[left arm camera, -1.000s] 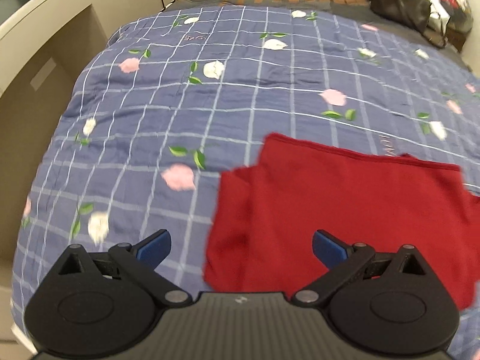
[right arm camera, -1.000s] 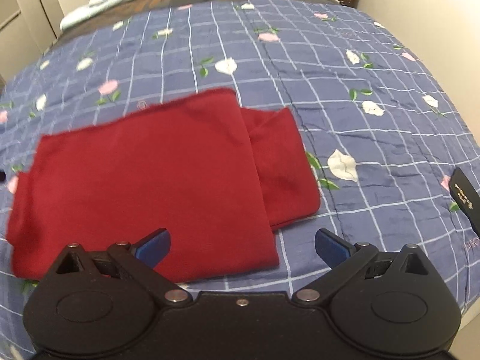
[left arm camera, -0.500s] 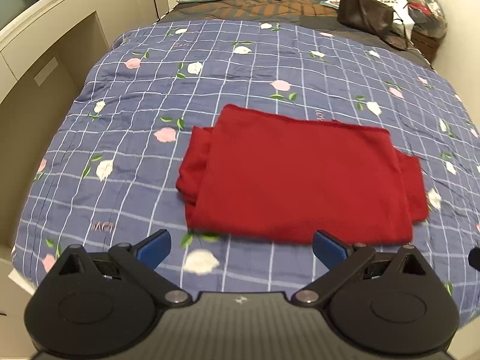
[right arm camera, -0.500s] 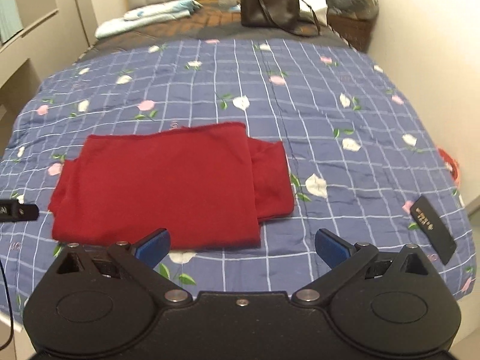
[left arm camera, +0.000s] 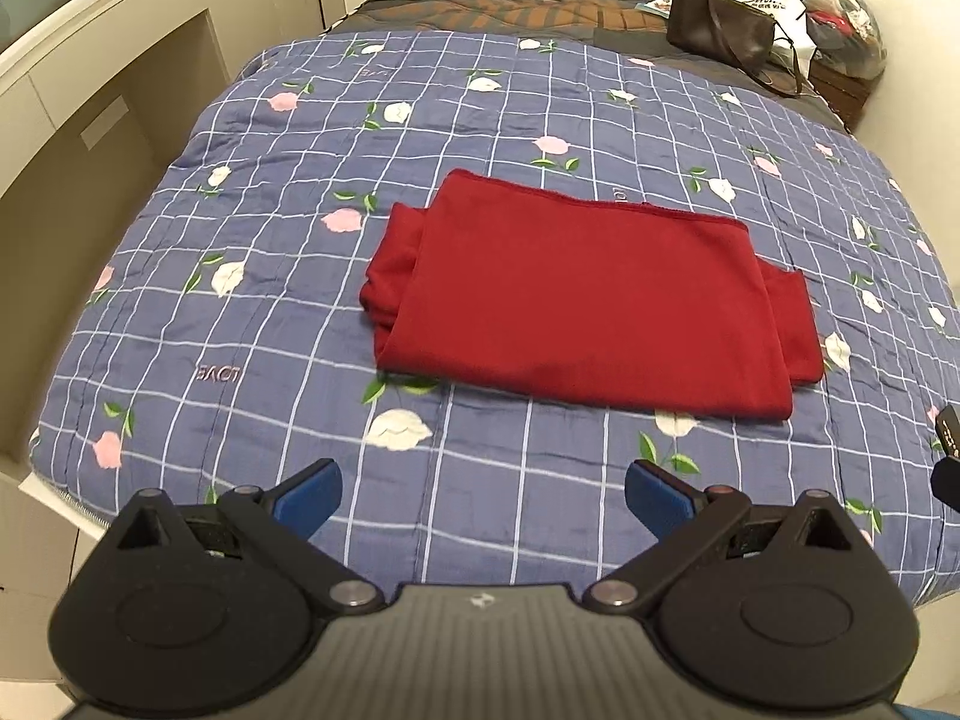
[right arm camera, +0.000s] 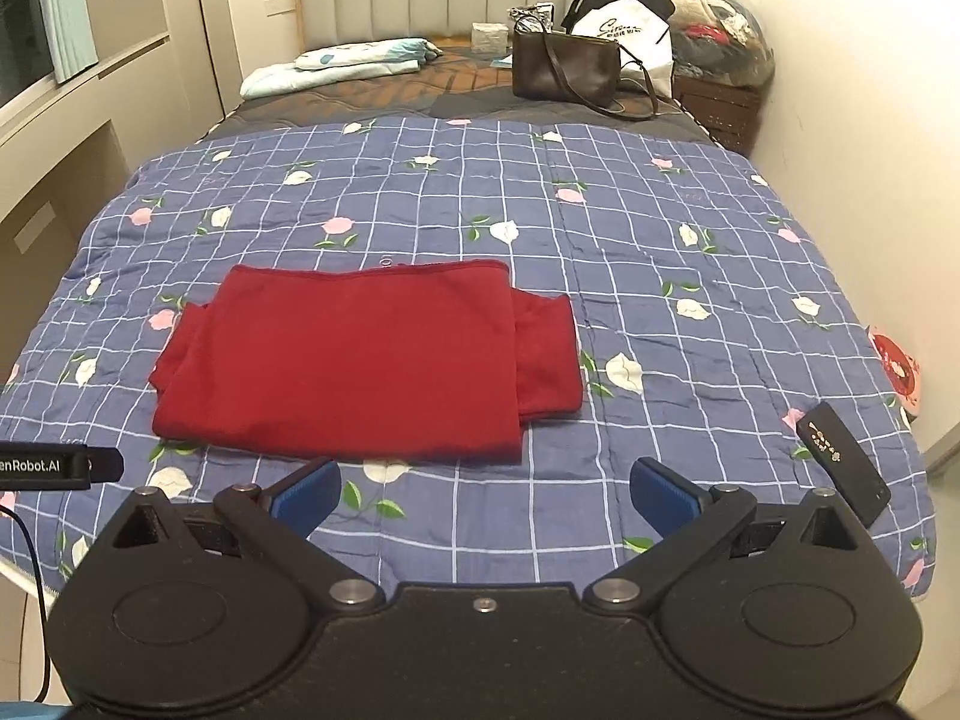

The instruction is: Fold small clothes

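A red garment point(left arm camera: 588, 300) lies folded into a flat rectangle on the blue floral quilt point(left arm camera: 480, 120), with folded layers sticking out at its left and right ends. It also shows in the right wrist view point(right arm camera: 360, 366). My left gripper point(left arm camera: 483, 495) is open and empty, held above the quilt's near edge, well short of the garment. My right gripper point(right arm camera: 486, 495) is open and empty too, also back from the garment. The left gripper's body point(right arm camera: 54, 467) shows at the left edge of the right wrist view.
A black flat device point(right arm camera: 846, 462) lies on the quilt's right front corner. A brown handbag point(right arm camera: 567, 69), a white bag point(right arm camera: 624, 39) and folded pale bedding point(right arm camera: 342, 63) sit at the head of the bed. A beige cabinet point(left arm camera: 90, 150) runs along the left, a wall along the right.
Both grippers have pulled back and up from the garment, which now looks smaller and farther away. Both stay open. The garment lies as before.
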The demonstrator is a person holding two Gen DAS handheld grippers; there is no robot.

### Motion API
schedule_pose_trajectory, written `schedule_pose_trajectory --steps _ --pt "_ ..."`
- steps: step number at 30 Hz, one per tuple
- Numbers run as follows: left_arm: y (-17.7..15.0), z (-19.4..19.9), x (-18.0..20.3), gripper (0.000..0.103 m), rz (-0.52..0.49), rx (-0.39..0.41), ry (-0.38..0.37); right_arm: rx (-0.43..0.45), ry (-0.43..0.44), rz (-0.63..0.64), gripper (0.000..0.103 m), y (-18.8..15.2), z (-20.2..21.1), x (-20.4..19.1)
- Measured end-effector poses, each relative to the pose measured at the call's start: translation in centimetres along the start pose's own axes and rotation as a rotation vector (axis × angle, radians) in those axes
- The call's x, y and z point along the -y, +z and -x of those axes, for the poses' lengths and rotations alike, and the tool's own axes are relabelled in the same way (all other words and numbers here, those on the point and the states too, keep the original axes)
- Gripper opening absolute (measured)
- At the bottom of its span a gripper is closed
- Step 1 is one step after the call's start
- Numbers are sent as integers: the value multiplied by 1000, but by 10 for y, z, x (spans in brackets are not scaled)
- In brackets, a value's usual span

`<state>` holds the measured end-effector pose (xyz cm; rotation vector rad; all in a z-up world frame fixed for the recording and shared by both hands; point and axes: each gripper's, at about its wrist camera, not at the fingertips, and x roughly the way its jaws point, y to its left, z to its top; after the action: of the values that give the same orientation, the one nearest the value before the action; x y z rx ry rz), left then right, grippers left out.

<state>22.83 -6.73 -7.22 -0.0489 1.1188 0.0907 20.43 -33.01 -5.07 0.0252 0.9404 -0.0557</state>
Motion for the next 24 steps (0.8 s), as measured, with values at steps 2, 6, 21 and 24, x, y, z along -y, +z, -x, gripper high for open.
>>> schedule_pose_trajectory --steps 2,6,21,24 --pt "-3 3 -1 103 1 1 8 -1 5 4 102 -3 3 -1" --pt "-4 6 -5 103 4 -4 28 -1 18 11 102 -6 6 -4" --pt "12 -19 -32 103 23 -59 60 -64 37 31 102 8 -22 -28" --pt "26 -34 -37 103 31 -86 60 -83 34 41 102 15 -35 -36"
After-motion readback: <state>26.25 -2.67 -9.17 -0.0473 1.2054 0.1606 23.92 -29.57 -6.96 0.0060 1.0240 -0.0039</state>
